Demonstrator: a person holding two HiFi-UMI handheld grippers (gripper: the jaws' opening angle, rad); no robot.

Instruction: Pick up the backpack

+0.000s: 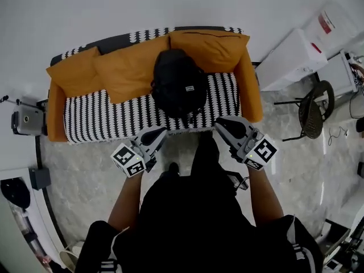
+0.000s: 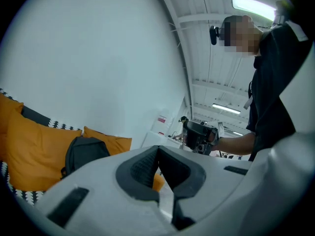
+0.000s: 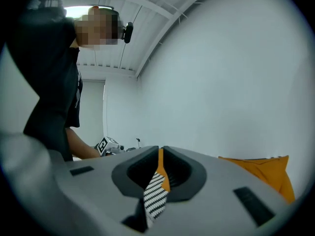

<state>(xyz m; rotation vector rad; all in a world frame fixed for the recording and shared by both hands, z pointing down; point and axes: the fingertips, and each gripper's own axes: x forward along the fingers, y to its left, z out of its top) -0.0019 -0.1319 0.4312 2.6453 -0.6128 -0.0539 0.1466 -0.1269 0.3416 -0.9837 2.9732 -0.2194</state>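
Bright, even light came from ceiling tube lamps (image 2: 253, 5), one blown out to white glare at the top edge of the left gripper view, shadows were faint, the black backpack (image 1: 179, 81) lost detail, and both gripper views curved into black corners with their nearest foreground soft.

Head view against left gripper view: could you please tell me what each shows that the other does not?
Only the head view shows the whole striped sofa, the black chair and the floor. Only the left gripper view shows the ceiling light and the person's head camera. Both show the black backpack on the sofa by orange cushions, and the right gripper.
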